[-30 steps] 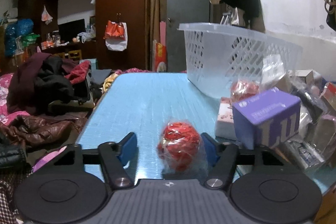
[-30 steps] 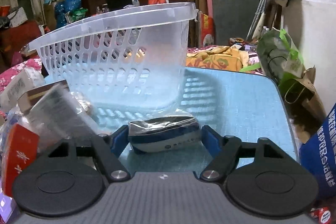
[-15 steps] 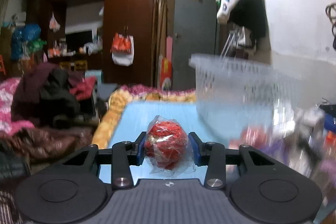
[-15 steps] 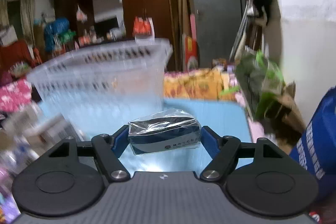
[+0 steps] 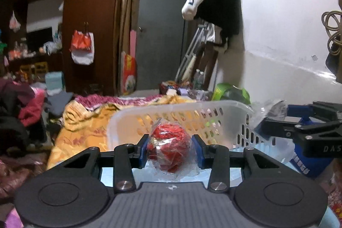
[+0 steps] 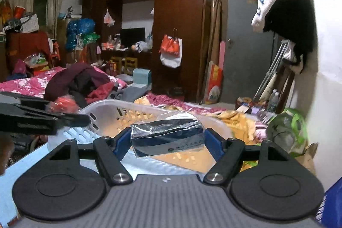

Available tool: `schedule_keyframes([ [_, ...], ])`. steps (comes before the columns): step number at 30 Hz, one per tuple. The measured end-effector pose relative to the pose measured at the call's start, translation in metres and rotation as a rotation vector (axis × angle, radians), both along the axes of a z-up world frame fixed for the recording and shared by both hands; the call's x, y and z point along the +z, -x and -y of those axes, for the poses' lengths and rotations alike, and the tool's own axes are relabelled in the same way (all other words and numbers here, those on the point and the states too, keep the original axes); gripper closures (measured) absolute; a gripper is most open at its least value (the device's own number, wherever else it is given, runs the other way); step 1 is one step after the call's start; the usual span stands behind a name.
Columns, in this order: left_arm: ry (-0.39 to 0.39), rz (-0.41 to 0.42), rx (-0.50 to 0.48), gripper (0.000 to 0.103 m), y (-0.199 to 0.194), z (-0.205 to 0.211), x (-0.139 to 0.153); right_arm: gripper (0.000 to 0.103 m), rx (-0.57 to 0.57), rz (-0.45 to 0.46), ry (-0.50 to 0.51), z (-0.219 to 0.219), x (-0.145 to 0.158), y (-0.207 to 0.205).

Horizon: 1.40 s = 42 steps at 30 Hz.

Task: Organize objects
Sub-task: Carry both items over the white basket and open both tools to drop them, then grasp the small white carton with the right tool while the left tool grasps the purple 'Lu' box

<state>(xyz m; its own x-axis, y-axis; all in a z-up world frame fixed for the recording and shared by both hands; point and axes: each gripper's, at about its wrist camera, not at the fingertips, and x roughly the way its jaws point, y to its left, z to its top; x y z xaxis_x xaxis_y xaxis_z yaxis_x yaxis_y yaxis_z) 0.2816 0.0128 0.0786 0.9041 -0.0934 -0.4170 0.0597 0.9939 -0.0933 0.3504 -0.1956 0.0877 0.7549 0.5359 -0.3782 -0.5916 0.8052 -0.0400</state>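
Observation:
My left gripper (image 5: 171,149) is shut on a red bundle wrapped in clear plastic (image 5: 170,147), held in the air just before the near rim of the white plastic basket (image 5: 224,112). My right gripper (image 6: 167,142) is shut on a dark blue and white box in clear wrap (image 6: 168,140), held over the basket's rim (image 6: 119,106). The right gripper shows at the right of the left wrist view (image 5: 263,121). The left gripper with the red bundle (image 6: 64,105) shows at the left of the right wrist view.
The light blue table (image 6: 19,166) lies under the basket. A blue bag (image 5: 307,164) stands to the right. A bed with yellow and pink covers (image 5: 89,121), heaped clothes (image 6: 81,82) and a green bag (image 6: 286,131) lie beyond the table.
Both grippers have lifted their items off the table and now sit higher, level with the basket's rim. The left gripper closed on the red bundle a second ago.

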Motion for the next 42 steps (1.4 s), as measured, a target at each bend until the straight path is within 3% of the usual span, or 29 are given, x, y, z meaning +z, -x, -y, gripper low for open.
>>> schedule_keyframes([
  [3, -0.004, -0.006, -0.016, 0.056, -0.002, -0.001, -0.006, 0.027, 0.013, -0.014, -0.019, 0.004, -0.007, 0.001],
  [5, -0.020, 0.000, -0.037, 0.037, -0.005, 0.001, -0.008, 0.024, 0.025, -0.010, -0.016, 0.005, -0.010, 0.004],
  [6, -0.024, 0.011, -0.027, 0.014, -0.005, 0.000, -0.007, 0.015, 0.034, -0.009, -0.021, 0.005, -0.010, 0.008],
  [7, -0.029, 0.028, -0.015, 0.005, -0.003, -0.004, -0.005, 0.009, 0.029, -0.002, -0.029, 0.007, -0.010, 0.011],
  [8, -0.035, 0.057, -0.003, 0.005, 0.002, -0.005, -0.003, 0.000, 0.017, 0.015, -0.040, 0.009, -0.007, 0.016],
  [13, -0.059, 0.126, 0.000, 0.005, 0.060, -0.013, -0.006, 0.000, 0.040, 0.032, -0.098, 0.044, -0.013, 0.058],
  [17, -0.040, 0.156, -0.004, 0.005, 0.134, -0.018, -0.049, 0.000, 0.107, 0.006, -0.114, 0.077, -0.047, 0.099],
  [21, 0.061, 0.138, -0.007, 0.005, 0.167, -0.019, -0.082, 0.001, 0.142, -0.025, -0.097, 0.085, -0.073, 0.113],
  [24, 0.071, 0.133, -0.008, 0.005, 0.170, -0.014, -0.091, 0.010, 0.151, -0.042, -0.048, 0.076, -0.074, 0.097],
  [28, 0.099, 0.081, -0.023, 0.005, 0.156, -0.020, -0.099, 0.014, 0.199, -0.097, -0.068, 0.069, -0.076, 0.071],
  [31, 0.114, 0.066, -0.064, 0.005, 0.156, -0.019, -0.107, 0.028, 0.260, -0.169, -0.093, 0.067, -0.085, 0.058],
  [32, 0.115, 0.065, -0.068, 0.006, 0.155, -0.019, -0.108, 0.047, 0.277, -0.183, -0.121, 0.068, -0.085, 0.057],
  [33, 0.121, 0.066, -0.071, 0.017, 0.155, -0.020, -0.108, 0.056, 0.283, -0.184, -0.137, 0.070, -0.083, 0.056],
  [35, 0.143, 0.069, -0.072, 0.040, 0.156, -0.023, -0.109, 0.056, 0.263, -0.146, -0.128, 0.073, -0.081, 0.064],
  [42, 0.192, 0.114, -0.041, 0.041, 0.166, -0.033, -0.114, 0.058, 0.237, -0.092, -0.141, 0.080, -0.079, 0.076],
])
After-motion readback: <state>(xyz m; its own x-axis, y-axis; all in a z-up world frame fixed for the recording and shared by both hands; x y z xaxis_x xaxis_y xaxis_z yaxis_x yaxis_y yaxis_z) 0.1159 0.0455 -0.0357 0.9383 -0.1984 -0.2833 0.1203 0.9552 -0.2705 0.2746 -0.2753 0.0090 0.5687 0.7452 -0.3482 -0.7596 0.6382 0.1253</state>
